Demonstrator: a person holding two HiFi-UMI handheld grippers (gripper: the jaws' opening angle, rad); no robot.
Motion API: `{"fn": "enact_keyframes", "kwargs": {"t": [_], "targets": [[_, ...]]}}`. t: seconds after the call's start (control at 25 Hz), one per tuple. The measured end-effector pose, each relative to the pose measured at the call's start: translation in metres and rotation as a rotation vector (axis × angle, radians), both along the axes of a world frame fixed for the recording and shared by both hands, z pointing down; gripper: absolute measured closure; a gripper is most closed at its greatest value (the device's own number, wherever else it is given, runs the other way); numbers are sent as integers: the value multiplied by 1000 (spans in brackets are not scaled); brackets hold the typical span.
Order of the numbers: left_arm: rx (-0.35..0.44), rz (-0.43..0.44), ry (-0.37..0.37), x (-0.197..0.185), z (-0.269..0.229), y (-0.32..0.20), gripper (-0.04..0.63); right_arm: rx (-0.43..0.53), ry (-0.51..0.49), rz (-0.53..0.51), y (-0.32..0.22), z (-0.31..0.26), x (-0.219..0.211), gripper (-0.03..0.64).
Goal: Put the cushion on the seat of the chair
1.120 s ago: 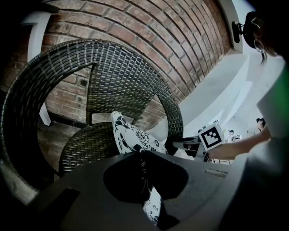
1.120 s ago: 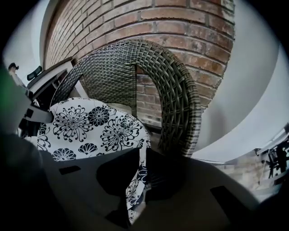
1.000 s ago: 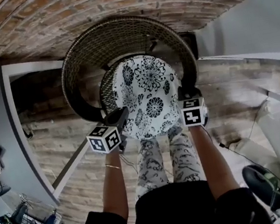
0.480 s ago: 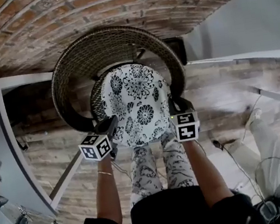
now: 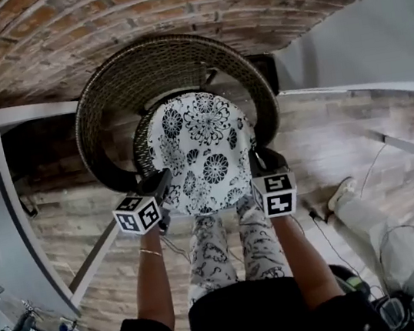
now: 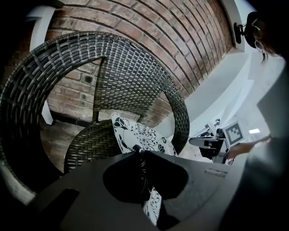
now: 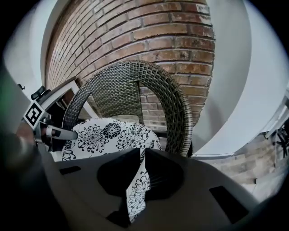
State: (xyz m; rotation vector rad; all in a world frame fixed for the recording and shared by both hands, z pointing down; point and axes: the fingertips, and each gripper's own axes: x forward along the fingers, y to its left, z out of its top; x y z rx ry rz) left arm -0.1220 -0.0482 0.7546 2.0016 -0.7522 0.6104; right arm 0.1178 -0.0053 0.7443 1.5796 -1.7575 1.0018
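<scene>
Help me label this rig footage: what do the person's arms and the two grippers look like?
The left gripper and right gripper are both dark, with blunt black jaws and a white cube bearing black square markers at the rear. The forearms are bare, no sleeves; a thin bracelet sits on the left wrist.

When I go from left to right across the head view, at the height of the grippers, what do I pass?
First the left gripper, shut on the cushion's edge → the flowered cushion → the right gripper, shut on its other edge → a shoe on the floor.
</scene>
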Motion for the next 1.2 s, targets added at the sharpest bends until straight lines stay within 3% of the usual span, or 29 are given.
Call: {"fn": "enact_keyframes", "kwargs": {"t": [0.56,1.2], "targets": [[-21,-10,-118,-35,34,-4,586,10,-15,-38,1,-12,-12,581],[-59,-75,-187,-62,70,-5,586,45,-51,-34,-5,-28,-24,577]]}}
